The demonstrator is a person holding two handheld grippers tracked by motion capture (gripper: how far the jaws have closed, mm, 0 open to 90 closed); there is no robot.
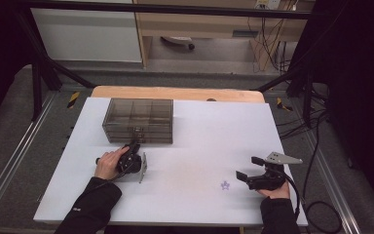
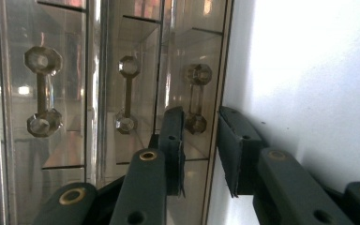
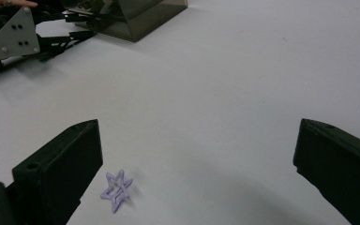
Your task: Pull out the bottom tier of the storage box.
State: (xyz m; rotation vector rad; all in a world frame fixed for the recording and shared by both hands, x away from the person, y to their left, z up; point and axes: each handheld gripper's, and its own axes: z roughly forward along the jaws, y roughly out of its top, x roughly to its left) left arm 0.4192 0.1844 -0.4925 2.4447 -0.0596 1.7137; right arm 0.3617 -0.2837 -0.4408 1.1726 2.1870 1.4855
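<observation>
A smoky clear box of three drawers (image 1: 139, 119) stands at the back left of the white board. My left gripper (image 1: 135, 144) lies on its side against the box's front. In the left gripper view its jaws (image 2: 200, 126) straddle the lower end of the bottom drawer's handle (image 2: 197, 96), with a gap still showing beside the knob. The other two handles (image 2: 43, 91) (image 2: 127, 93) are free. My right gripper (image 1: 247, 167) rests open at the front right. A small purple star (image 1: 225, 185) lies on the board just left of it, by one jaw in the right gripper view (image 3: 116, 190).
The white board (image 1: 199, 146) covers a wooden table whose far edge (image 1: 175, 92) shows behind the box. Black frame posts and cables stand at both sides. In the right gripper view the left gripper (image 3: 82, 26) and the box (image 3: 140, 16) are far off at top left.
</observation>
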